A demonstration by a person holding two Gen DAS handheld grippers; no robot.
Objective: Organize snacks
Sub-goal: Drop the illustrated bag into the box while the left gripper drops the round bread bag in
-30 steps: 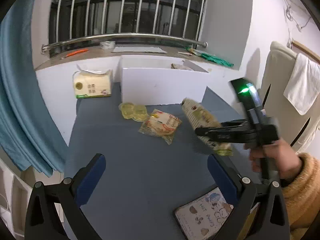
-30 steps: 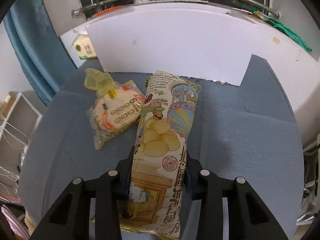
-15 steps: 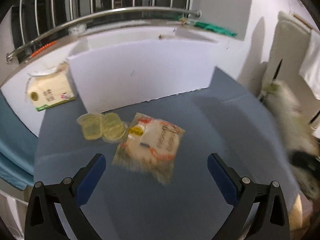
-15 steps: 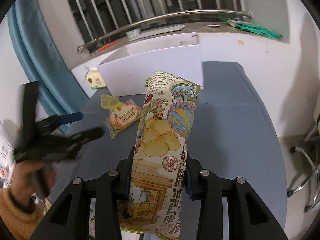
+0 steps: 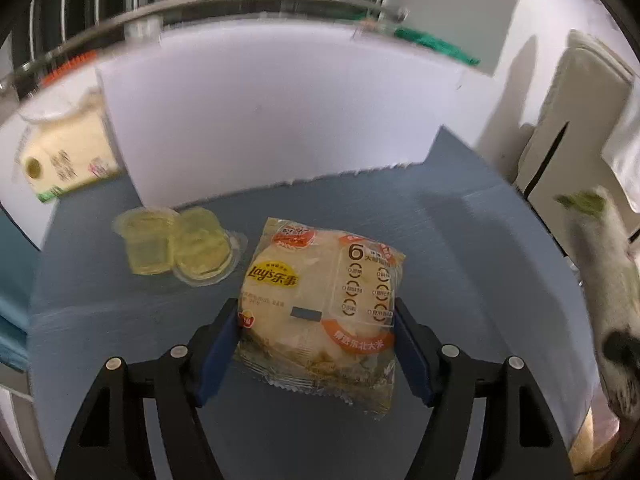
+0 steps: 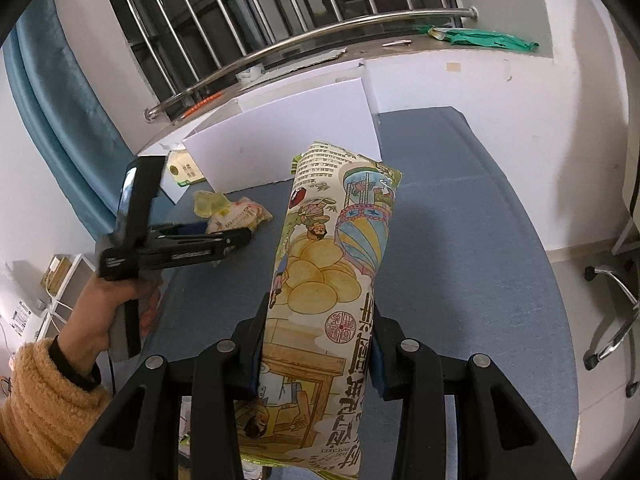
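While the tall snack pack [image 6: 332, 280] is kept clamped above the blue table [image 6: 460, 216] by the right gripper [image 6: 316, 354], the left gripper [image 5: 316, 344], wide open a second ago, is being closed around the chip bag [image 5: 320, 300] lying near the white box [image 5: 272, 120]; a pickup is likely next.

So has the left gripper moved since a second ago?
Yes. The left gripper has come forward toward the white box; its jaws now flank the Lay's packet and are closing.
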